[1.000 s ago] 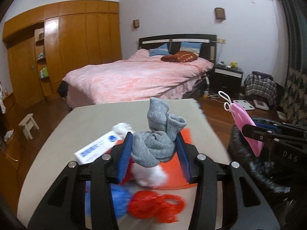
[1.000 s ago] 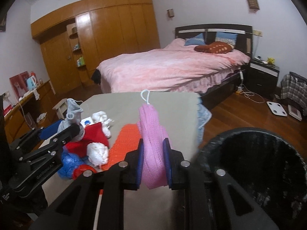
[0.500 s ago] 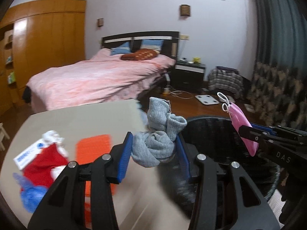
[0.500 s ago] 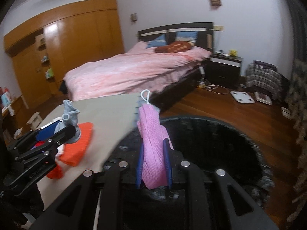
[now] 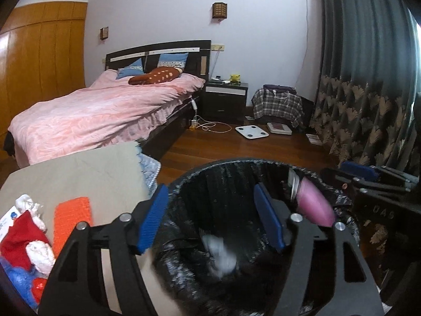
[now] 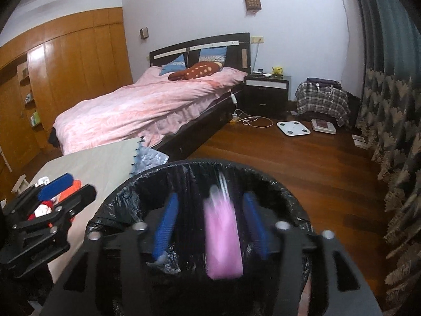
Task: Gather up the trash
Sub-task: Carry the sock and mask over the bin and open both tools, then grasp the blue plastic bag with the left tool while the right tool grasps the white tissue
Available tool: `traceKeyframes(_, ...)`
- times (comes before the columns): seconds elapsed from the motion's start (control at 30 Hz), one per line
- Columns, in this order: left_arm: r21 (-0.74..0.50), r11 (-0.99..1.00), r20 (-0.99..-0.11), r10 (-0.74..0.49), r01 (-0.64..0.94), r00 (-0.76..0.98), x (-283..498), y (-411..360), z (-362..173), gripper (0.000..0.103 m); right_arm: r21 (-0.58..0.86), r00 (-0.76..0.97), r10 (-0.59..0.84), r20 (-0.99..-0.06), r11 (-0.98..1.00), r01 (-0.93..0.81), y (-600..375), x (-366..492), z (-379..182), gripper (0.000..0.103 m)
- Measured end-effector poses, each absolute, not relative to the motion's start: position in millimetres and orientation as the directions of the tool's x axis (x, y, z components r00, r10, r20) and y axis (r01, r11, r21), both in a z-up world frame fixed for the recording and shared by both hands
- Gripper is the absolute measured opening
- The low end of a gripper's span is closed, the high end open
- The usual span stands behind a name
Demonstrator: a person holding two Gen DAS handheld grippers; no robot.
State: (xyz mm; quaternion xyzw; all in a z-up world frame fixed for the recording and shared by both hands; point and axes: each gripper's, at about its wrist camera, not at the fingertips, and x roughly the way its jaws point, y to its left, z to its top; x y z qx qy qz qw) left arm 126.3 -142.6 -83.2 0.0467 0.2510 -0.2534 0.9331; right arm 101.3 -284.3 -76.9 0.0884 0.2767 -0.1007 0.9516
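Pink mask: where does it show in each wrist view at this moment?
Left wrist: pink mask at right, over the bin's far-right rim, beside the left claw.
Right wrist: mask, blurred, low centre between the open right claw pads, over the bin.
Shared landmark: white scale on the floor.

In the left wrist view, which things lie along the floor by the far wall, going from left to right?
Dark bedside cabinet → white square bathroom scale → plaid cloth bundle → dark leaf-patterned curtain.

Dim indoor light; strong fisheye bending, dark corners; motion blur inside the bin (image 5: 263, 237).
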Motion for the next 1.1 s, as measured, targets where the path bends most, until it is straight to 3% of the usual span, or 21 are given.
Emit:
traceKeyframes(0.07, -0.031, 0.881, -0.488, -0.425, 0.472, 0.762, 126, -131, -82, 0.072, 0.111, 0.833, -0.149, -0.533, 0.964, 0.243, -279, 101, -75, 0.083)
traceKeyframes(0.17, -0.018, 0.908, -0.478, -0.375, 0.418, 0.794, 122, -110, -75, 0.079, 0.117, 0.847, -0.14, -0.513, 0.966, 0.231, -264, 104, -72, 0.095)
traceKeyframes(0.73, 0.086, 0.996, -0.492, 0.008, 0.039, 0.87, 89, 63, -65, 0.083, 0.106, 0.852, 0.166, -0.496, 0.986, -0.131, -106, 143, -77, 0.097)
traceKeyframes(1.1, 0.079, 0.995, -0.561, 0.098, -0.064, 0.822, 87, 117, -97, 0.081, 0.101, 0.835, 0.236, -0.497, 0.972, -0.214, -53, 153, -99, 0.097)
